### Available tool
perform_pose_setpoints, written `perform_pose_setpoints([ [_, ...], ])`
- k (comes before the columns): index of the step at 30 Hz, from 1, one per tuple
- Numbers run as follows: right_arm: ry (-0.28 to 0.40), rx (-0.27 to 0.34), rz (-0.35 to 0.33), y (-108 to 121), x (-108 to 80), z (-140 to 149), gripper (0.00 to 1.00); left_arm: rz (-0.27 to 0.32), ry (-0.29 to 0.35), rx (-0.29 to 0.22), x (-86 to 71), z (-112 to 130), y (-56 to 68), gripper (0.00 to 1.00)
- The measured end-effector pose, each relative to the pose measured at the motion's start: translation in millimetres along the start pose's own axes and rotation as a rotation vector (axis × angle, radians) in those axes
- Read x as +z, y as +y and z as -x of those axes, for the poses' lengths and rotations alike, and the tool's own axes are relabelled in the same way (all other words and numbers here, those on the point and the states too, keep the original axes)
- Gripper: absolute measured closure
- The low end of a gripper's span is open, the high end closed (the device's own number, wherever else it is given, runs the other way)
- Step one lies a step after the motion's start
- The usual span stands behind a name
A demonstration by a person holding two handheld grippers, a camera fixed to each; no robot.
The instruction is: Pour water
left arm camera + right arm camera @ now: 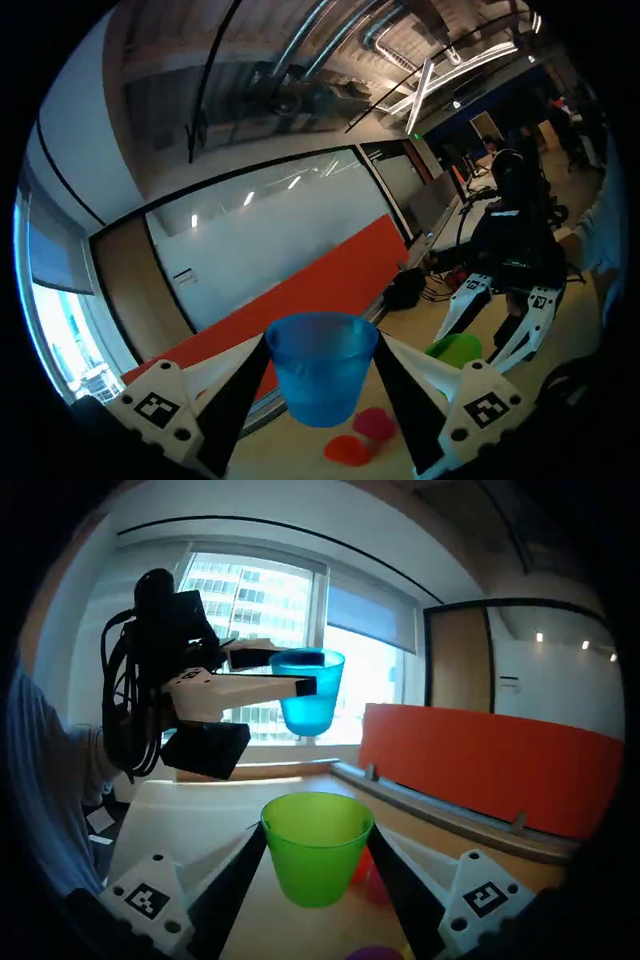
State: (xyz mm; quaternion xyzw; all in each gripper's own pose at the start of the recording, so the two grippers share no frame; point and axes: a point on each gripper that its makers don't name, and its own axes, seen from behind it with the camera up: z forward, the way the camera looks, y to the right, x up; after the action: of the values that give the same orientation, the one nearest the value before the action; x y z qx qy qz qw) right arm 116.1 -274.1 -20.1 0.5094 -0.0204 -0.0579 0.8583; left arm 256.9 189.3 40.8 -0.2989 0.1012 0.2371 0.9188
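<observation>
A: Where's the blue translucent plastic cup [322,384] vs. the green one?
B: The left gripper [322,340] clamps it by both sides, upright and held high. It's above & beyond the green translucent plastic cup [317,856], which the right gripper [317,830] pinches upright, low over the wooden desk [416,816].
A: And the pour?
B: Prob. blue tips down toward green. The rims are well apart. Water inside: can't tell.
A: Room?
B: Orange panel [496,760] along the desk's far edge, big window [256,600], red & pink bits [360,436] on the desk.
</observation>
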Motion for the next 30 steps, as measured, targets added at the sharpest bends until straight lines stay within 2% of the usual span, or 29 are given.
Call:
perform_pose_setpoints([
  [20, -0.005, -0.011, -0.037, -15, 8.0, 2, 0.08, -0.016, 0.01, 0.203, 2.6, -18, -0.1, 0.12],
  [30, -0.007, -0.007, -0.049, -19, 12.4, 6, 0.09, -0.022, 0.017, 0.294, 3.6, -24, 4.5, 0.12],
])
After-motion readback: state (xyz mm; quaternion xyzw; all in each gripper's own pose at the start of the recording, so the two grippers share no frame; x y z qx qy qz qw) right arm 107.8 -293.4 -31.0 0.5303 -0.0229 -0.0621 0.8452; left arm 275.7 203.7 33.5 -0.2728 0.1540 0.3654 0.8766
